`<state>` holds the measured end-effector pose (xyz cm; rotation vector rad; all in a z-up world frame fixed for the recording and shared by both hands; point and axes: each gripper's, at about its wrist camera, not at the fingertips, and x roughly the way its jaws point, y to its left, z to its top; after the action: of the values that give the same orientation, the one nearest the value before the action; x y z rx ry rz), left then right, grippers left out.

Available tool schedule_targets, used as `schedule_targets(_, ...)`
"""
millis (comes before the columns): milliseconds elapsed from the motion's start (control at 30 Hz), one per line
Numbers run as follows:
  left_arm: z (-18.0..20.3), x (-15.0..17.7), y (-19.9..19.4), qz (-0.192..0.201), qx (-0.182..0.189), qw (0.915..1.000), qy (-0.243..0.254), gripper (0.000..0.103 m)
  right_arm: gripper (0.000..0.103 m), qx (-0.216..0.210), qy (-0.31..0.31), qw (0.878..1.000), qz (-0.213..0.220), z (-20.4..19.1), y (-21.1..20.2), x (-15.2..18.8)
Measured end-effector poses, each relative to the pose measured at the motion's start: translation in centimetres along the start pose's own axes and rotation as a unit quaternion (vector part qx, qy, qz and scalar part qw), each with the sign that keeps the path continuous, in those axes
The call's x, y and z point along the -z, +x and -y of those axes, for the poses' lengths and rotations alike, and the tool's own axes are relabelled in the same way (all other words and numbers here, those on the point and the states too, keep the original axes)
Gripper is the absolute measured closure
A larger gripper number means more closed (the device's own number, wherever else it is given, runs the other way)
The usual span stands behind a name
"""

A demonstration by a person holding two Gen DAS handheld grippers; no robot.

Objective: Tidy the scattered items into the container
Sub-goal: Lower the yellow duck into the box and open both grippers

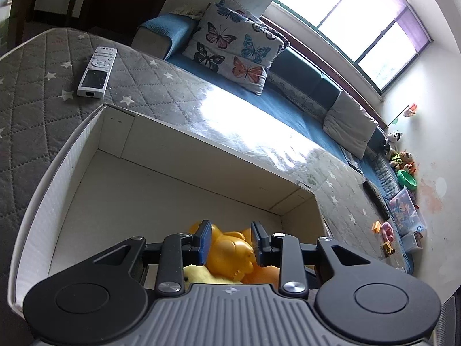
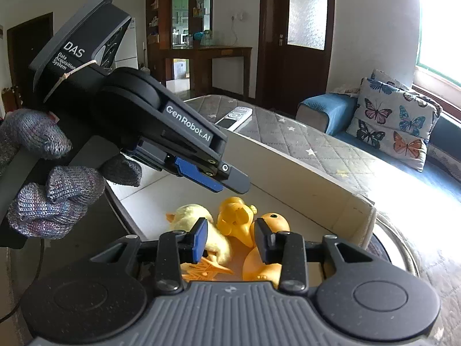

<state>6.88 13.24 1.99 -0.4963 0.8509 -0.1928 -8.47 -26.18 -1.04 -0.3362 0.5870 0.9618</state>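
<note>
Left wrist view: left gripper (image 1: 230, 242) is hovering over the near end of the white cardboard box (image 1: 72, 155), jaws apart and clamped on nothing. An orange-yellow rubber duck (image 1: 230, 253) is lying on the box floor below the gap, and a pale plush duck (image 1: 198, 274) is sitting beside it. A white remote control (image 1: 96, 72) is lying outside the box on the grey star-quilted cover (image 1: 34, 115), near the box's far corner, so it looks like the next pick. It is probably light, rigid and smooth, and gripping across the narrow sides at mid-length would be best. A few small toys (image 1: 384, 232) are also sitting out near the cover's far right edge. The rest of the box floor is showing bare, so there is plenty of room for drops.

Right wrist view: right gripper (image 2: 232, 239) is pointing down into the same box, jaws apart with nothing pinched. The ducks are lying underneath. The rubber ones look hollow, squashy and light, and the plush one is soft. The left gripper is coming in from the upper left, held by a gloved hand (image 2: 43, 201), with its fingertips clear above the ducks. The two tools are sitting close together, so there is a risk of them bumping. The box walls look like thin card, easy to snag on lifting out.
</note>
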Motion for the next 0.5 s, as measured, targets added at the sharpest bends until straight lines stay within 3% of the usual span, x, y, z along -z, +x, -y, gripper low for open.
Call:
schedule_targets(67,0.4,0.4,-0.6,0.002,0.001,1.0000,0.005,0.071,0.058,0.004,0.000,1.000,0.005,-0.2,-0.7,0.1)
schedule_targets(500,2.6,4.2,-3.8,0.008,0.000,0.9993,0.037,0.071,0.052,0.031,0.013,0.999,0.019,-1.7,-5.8,2.7)
